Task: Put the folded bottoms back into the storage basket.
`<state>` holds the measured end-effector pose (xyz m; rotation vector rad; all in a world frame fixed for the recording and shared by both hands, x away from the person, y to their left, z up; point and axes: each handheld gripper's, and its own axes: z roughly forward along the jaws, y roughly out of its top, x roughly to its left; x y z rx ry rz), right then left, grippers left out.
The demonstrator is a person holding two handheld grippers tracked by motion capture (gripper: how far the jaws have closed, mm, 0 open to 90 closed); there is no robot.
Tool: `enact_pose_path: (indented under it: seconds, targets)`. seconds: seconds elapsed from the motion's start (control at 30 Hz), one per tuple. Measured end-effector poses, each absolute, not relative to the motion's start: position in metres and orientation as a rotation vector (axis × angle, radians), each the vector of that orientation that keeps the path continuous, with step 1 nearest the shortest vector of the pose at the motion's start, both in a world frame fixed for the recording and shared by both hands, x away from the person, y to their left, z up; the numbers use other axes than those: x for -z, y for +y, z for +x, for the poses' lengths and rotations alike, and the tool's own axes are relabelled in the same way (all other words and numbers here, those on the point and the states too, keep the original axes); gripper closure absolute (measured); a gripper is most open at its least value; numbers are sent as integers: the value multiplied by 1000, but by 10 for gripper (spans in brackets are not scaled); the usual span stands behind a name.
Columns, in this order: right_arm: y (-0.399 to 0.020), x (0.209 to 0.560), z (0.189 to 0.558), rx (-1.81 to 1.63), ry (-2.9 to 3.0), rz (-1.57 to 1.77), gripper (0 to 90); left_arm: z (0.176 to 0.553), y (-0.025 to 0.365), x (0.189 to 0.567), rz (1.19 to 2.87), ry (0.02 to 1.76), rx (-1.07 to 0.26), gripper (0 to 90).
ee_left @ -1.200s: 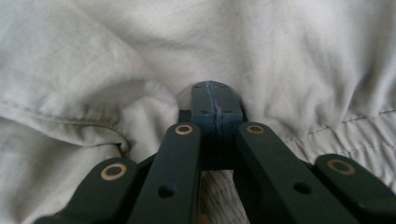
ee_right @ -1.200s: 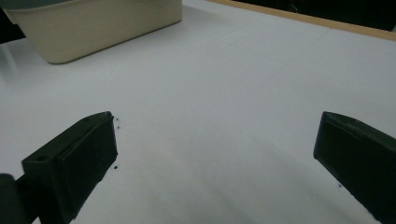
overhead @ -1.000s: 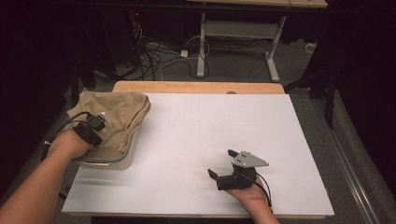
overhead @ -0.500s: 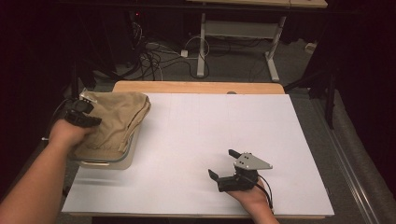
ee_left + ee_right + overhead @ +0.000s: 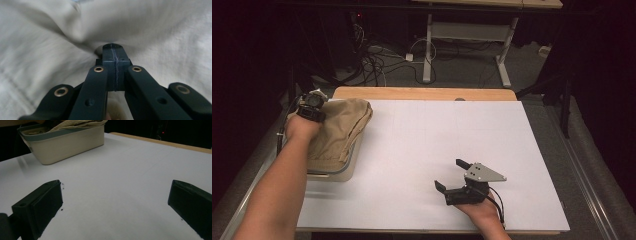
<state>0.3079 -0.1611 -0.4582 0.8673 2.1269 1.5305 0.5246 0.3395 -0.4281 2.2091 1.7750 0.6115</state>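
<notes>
Left tongs clenched on tan cloth heaped in basin; right tongs released, well right of basin. Lift slowly, clearing basin rim.

Beyond your white bench, a wooden strip runs along its far edge. Past that, you've got tangled cables on the grey floor and a pale metal table frame standing in the dark.
</notes>
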Motion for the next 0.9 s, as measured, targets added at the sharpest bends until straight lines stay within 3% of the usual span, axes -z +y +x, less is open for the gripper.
enact_pose_path:
  seconds: [0.17,0.2,0.43,0.67,0.9]
  targets:
    - [-161,459,308,-1513,2130,870,2,532,338,450,2249,1835,-516,876]
    - [-161,459,308,-1510,2131,869,3,531,336,452,2258,1814,-557,876]
    - [-163,459,307,-1503,2119,861,3,524,335,445,2240,1765,-464,876]
    - [-168,464,310,-1471,2120,871,2,499,329,414,2198,1633,-419,876]
    - [-173,462,310,-1482,2086,908,2,481,318,369,2205,1498,-455,877]
